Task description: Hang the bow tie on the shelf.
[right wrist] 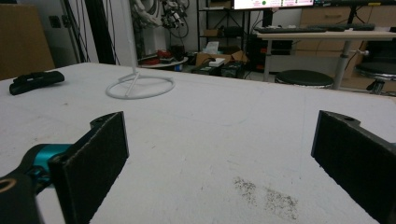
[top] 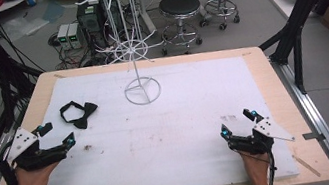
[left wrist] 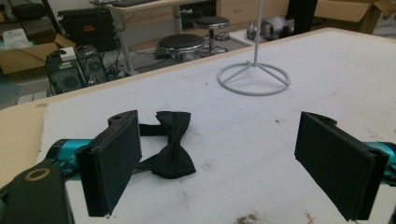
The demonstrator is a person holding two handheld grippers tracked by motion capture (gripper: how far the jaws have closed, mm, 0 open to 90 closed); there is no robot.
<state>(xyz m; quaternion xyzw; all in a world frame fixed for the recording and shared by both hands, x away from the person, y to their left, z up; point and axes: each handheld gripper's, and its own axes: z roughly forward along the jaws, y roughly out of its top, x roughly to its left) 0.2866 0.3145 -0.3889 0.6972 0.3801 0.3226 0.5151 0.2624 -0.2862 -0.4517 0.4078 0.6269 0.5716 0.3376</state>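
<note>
Bow tie (top: pixel 79 113) is lying near the surface's far left corner, just ahead of the left gripper (top: pixel 57 135), whose jaws are gaping wide, so it is best approaching low and straddling the knot; the right gripper (top: pixel 238 123) is resting spread and empty.

Black cloth bow tie (top: pixel 79 113), white wire stand (top: pixel 142 90)
</note>
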